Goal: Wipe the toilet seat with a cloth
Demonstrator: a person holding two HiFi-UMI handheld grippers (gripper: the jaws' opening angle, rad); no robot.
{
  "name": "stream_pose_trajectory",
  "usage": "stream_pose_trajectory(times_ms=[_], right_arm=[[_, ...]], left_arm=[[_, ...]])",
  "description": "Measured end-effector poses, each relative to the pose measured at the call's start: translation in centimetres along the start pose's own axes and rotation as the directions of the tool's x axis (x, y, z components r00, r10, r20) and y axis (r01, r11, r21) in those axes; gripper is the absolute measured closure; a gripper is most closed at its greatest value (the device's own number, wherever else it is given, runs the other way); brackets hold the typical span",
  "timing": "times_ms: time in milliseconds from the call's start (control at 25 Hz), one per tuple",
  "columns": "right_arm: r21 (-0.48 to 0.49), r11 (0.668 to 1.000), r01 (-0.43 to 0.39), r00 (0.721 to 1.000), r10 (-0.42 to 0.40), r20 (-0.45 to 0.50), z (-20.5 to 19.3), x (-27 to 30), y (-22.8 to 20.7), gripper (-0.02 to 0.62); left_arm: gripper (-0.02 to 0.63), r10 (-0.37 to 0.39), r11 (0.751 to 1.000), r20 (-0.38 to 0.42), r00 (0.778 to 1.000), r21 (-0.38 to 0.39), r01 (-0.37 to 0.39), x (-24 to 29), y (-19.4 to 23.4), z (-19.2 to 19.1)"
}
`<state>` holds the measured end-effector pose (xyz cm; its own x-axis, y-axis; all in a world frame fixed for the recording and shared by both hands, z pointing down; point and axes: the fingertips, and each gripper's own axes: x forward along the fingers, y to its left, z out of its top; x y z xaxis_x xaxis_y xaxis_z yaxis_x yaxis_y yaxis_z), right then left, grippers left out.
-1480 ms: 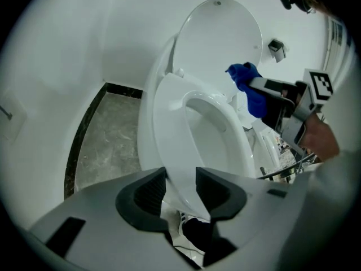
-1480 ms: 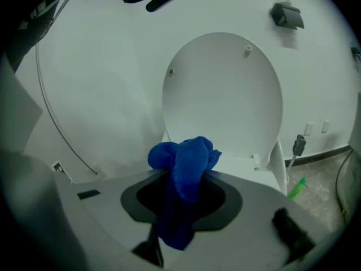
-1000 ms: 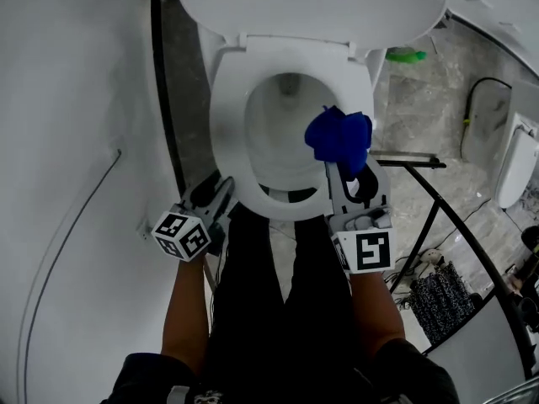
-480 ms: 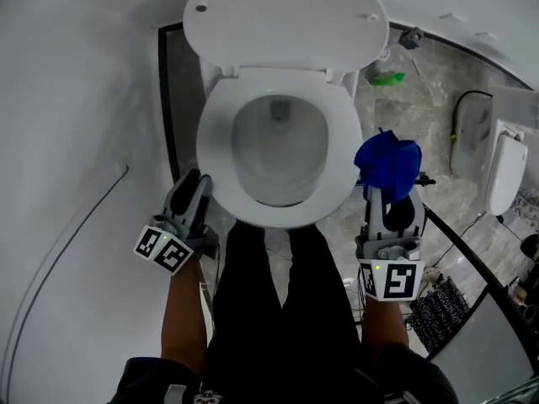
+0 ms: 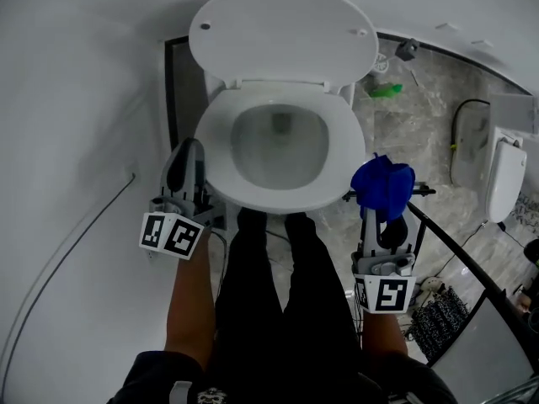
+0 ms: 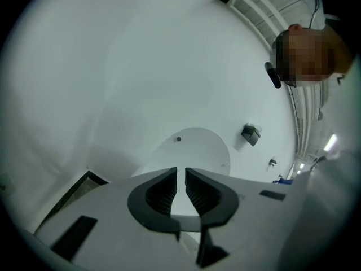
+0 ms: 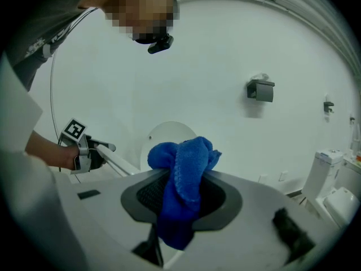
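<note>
**Blue cloth [image 5: 383, 188], being held clear of the toilet seat [image 5: 345, 154]; no wiping is being done at this moment.**
The cloth is being pinched in a bunch between the jaws of the right gripper [image 5: 383, 215], just beside the seat's right front edge and apart from it. The seat is being kept down on the bowl, with the lid [image 5: 282, 32] raised behind. No mark is being shown on it, so whether the wipe is finished cannot be judged. The left gripper [image 5: 187, 154], at the bowl's left, is being carried empty. Its jaws have just been closing, with a narrow slit left and nothing between them.
</note>
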<state>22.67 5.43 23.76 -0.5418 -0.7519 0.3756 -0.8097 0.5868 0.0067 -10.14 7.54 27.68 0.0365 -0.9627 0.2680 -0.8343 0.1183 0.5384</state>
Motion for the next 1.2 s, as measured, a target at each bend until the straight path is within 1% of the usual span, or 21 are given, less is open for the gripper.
stream_pose_trajectory(times_ms=[120, 280, 440, 600, 760, 880, 1040, 1200], right_arm=[[-0.007, 1.000, 0.016, 1.000, -0.016, 0.009, 0.2, 0.3, -0.8, 0.485], [-0.011, 0.999, 0.045, 0.999, -0.045, 0.017, -0.5, 0.3, -1.2, 0.485], [-0.004, 0.998, 0.061, 0.998, -0.061, 0.026, -0.9, 0.2, -1.3, 0.485], [0.008, 0.998, 0.061, 0.998, -0.061, 0.029, -1.0, 0.2, -1.5, 0.485], [0.012, 0.999, 0.052, 0.998, -0.052, 0.028, -1.0, 0.4, -1.4, 0.485], [0.020, 0.999, 0.044, 0.998, -0.044, 0.035, -0.8, 0.5, -1.4, 0.485], [0.034, 0.999, 0.028, 0.999, -0.029, 0.034, -0.7, 0.5, -1.1, 0.485], [0.039, 0.999, 0.008, 1.000, -0.009, 0.025, -0.9, 0.9, -0.2, 0.485]], left_arm=[[0.557, -0.027, 1.000, 0.057, 0.998, 0.000, 0.027, 1.6, -0.6, 2.1], [0.557, -0.060, 0.998, 0.160, 0.985, 0.000, 0.060, 3.5, -0.6, 4.7], [0.557, -0.088, 0.996, 0.218, 0.972, 0.024, 0.085, 5.3, -0.6, 6.8], [0.557, -0.118, 0.993, 0.269, 0.956, 0.053, 0.108, 7.7, -1.5, 8.9], [0.557, -0.143, 0.988, 0.287, 0.947, 0.094, 0.121, 10.2, -1.9, 10.2], [0.557, -0.163, 0.980, 0.283, 0.945, 0.157, 0.121, 11.6, -2.5, 10.8], [0.554, -0.174, 0.960, 0.253, 0.952, 0.258, 0.107, 13.5, -2.9, 11.3], [0.552, -0.157, 0.935, 0.241, 0.958, 0.350, 0.065, 14.8, -2.7, 11.5]])
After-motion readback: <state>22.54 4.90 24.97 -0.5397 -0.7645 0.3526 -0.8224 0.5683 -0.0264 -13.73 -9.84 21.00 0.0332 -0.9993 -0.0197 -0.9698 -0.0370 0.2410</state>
